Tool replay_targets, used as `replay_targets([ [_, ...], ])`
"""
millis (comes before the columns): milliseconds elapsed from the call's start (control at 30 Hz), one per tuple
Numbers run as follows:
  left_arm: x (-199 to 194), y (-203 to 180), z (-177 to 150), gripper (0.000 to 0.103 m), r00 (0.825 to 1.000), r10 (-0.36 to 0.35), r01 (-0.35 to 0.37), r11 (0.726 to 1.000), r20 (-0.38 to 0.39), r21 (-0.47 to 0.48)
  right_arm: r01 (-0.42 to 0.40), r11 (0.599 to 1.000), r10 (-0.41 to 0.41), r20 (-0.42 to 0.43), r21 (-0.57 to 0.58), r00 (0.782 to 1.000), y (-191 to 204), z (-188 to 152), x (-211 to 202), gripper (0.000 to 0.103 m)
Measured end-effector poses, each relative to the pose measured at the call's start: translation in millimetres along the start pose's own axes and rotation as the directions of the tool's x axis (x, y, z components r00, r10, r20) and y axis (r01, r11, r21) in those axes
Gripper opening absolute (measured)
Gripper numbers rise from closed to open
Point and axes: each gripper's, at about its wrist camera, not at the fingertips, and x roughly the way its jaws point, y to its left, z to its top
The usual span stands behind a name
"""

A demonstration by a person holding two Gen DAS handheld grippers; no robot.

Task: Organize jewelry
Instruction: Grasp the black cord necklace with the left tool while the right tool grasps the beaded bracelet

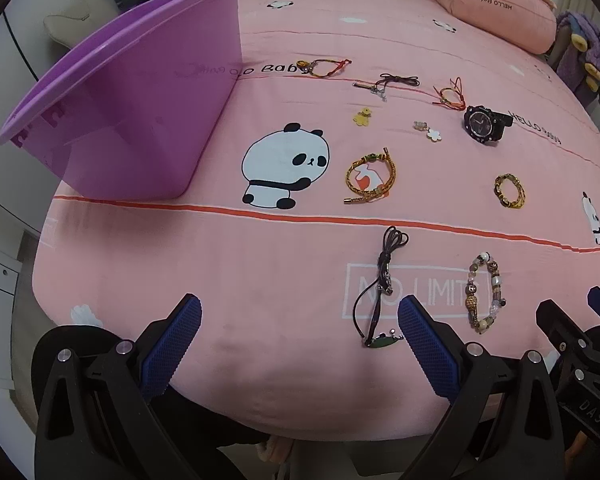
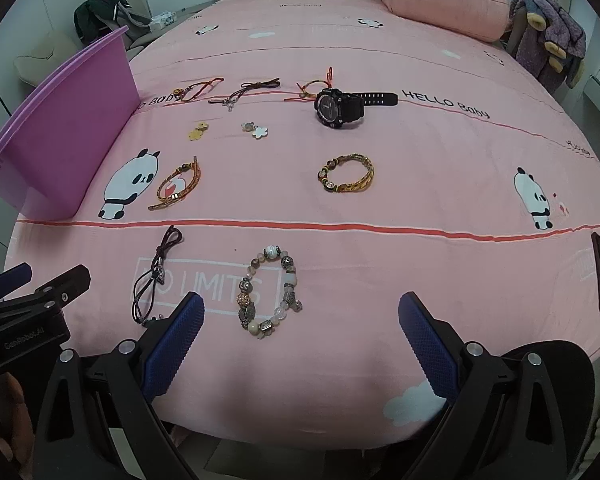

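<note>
two gaping grippers, left gripper and right gripper, flank a knobbly beaded bracelet.

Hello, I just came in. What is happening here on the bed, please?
A person holds two grippers over a pink bedsheet where jewelry is spread out. Both the left gripper and the right gripper have open jaws and hold nothing. A beaded bracelet and a black cord necklace lie nearest. A black watch lies farther away. The purple tub stands on the left.
</note>
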Motion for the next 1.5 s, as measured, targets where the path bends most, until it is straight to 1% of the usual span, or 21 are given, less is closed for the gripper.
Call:
replay_targets([
  [67, 7, 0, -2, 0.097, 1.0, -0.017, 0.017, 1.0, -0.004, 0.0, -0.013, 1.0, 0.013, -0.015, 0.002, 1.0, 0, -3, 8, 0.093],
  [200, 20, -4, -5, 0.097, 0.999, -0.044, 0.044, 0.999, -0.012, 0.017, -0.011, 1.0, 0.01, -0.041, -0.02, 0.999, 1, -8, 24, 0.093],
  [433, 40, -15, -5, 0.097, 0.997, -0.072, 0.072, 0.997, -0.009, 0.041, 0.041, 0.999, -0.043, -0.058, -0.033, 0.997, -5, -8, 48, 0.093],
  [533, 47, -18, -4, 0.097, 0.997, -0.079, 0.079, 0.996, -0.017, 0.043, 0.058, 0.998, -0.06, -0.087, -0.022, 0.994, -9, -8, 60, 0.093],
  [900, 74, -25, -4, 0.097, 0.996, -0.076, 0.079, 0.995, -0.053, 0.055, 0.097, 0.995, -0.099, -0.136, -0.022, 0.986, -14, -9, 90, 0.092],
  [1033, 81, -29, -4, 0.097, 0.995, -0.078, 0.082, 0.995, -0.058, 0.064, 0.109, 0.993, -0.114, -0.132, -0.038, 0.985, -11, -10, 92, 0.092],
  [1233, 89, -35, -5, 0.096, 0.996, -0.068, 0.072, 0.994, -0.05, 0.083, 0.109, 0.993, -0.114, -0.129, -0.042, 0.985, -11, -8, 100, 0.092],
  [1367, 92, -38, -6, 0.096, 0.997, -0.071, 0.073, 0.993, -0.024, 0.092, 0.102, 0.994, -0.107, -0.124, -0.046, 0.987, -10, -7, 101, 0.088],
  [1433, 93, -39, -6, 0.093, 0.997, -0.077, 0.079, 0.993, -0.022, 0.087, 0.093, 0.994, -0.099, -0.123, -0.049, 0.987, -8, -8, 100, 0.084],
  [1500, 92, -40, -6, 0.089, 0.996, -0.083, 0.084, 0.993, -0.019, 0.087, 0.088, 0.994, -0.095, -0.12, -0.061, 0.988, -4, -9, 99, 0.077],
])
